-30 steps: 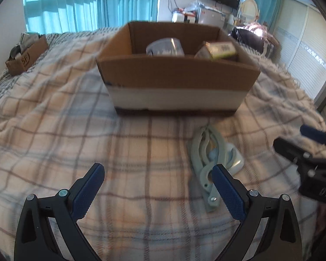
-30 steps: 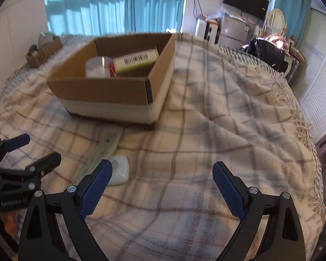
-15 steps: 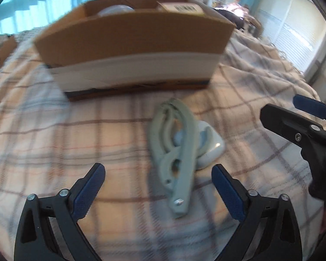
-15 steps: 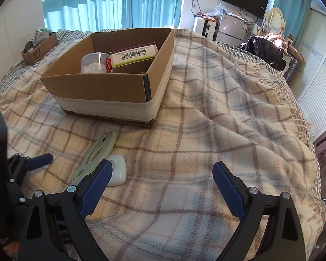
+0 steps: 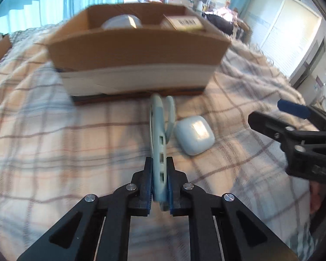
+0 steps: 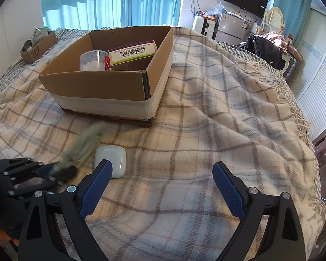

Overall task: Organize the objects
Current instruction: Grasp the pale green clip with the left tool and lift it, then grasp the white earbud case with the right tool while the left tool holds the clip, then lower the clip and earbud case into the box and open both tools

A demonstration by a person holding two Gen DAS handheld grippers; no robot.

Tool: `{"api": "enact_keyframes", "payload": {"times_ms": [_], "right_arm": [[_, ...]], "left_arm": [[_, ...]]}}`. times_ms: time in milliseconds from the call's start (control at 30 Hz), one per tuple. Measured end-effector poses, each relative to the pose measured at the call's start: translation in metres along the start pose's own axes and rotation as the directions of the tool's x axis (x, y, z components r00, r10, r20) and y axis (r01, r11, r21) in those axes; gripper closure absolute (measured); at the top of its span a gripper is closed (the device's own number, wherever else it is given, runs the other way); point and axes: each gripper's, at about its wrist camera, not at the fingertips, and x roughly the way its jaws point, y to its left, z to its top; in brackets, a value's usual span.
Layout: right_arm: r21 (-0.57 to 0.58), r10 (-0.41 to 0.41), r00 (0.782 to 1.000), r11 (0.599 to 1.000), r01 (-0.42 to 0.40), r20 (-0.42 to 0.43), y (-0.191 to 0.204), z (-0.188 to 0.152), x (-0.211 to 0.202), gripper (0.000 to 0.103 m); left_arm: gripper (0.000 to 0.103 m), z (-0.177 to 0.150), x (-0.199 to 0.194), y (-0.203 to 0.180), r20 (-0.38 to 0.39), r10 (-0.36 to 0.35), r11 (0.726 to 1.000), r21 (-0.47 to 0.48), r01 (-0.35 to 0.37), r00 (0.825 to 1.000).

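**A:** Your left fingers [image 5: 148,180] are clamped flat against both sides of the pale green plastic hinged tool [image 5: 159,139]; your left gripper [image 5: 159,184] has it by the near end. In this left wrist view its looped far end reaches almost to the foot of the brown cardboard box with the white tape band [image 5: 139,65]. Whether the tool has left the plaid blanket [image 5: 54,141] on the bed, I cannot tell; the view is smeared.

**B:** And how much is sorted?

**A:** By my reading, part of it. The box already holds a clear round plastic container [image 5: 121,21] and a barcoded carton [image 5: 184,22]. The tool is gripped but not boxed, and the white rounded earbud case [image 5: 194,138] lies untouched just beside it. Your right gripper [image 5: 293,134] shows at the edge, cut off.

**B:** The right wrist view?

**A:** Your right gripper [image 6: 162,186] has its blue fingers [image 6: 95,187] spread wide, holding nothing, and the near-left finger overlaps the case [image 6: 113,156], hiding its near corner. The tool [image 6: 84,148] is a green blur there, so its shape is unreadable. Your left gripper [image 6: 54,169] is half out of frame. Something red sits between container [image 6: 92,61] and carton [image 6: 132,51] in the box [image 6: 97,84]; too hidden to name.
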Motion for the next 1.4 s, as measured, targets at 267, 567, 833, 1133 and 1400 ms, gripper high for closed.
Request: {"api": "enact_keyframes", "payload": {"times_ms": [267, 567, 833, 1133, 1400], "right_arm": [[-0.064, 0.028, 0.999, 0.998, -0.027, 0.016, 0.025, 0.013, -0.005, 0.009], [-0.116, 0.091, 0.990, 0.988, -0.103, -0.108, 0.062, 0.016, 0.042, 0.010], [-0.115, 0.100, 0.970, 0.985, -0.128, -0.220, 0.069, 0.005, 0.079, 0.035], [-0.114, 0.136, 0.980, 0.982, -0.153, -0.149, 0.068, -0.004, 0.050, 0.053], [-0.074, 0.194, 0.978, 0.977, -0.199, -0.077, 0.066, -0.015, 0.006, 0.053]], "left_arm": [[0.093, -0.003, -0.020, 0.046, 0.027, 0.044, 0.994, -0.102, -0.041, 0.999], [0.092, -0.002, -0.001, 0.052, -0.026, 0.068, 0.993, -0.094, -0.070, 0.997], [0.090, 0.005, 0.019, 0.049, -0.050, 0.100, 0.990, -0.092, -0.104, 0.994], [0.092, -0.008, -0.009, 0.040, 0.021, 0.082, 0.994, -0.080, -0.081, 0.996], [0.094, -0.011, -0.040, 0.027, 0.067, 0.068, 0.995, -0.073, -0.063, 0.995]]}}
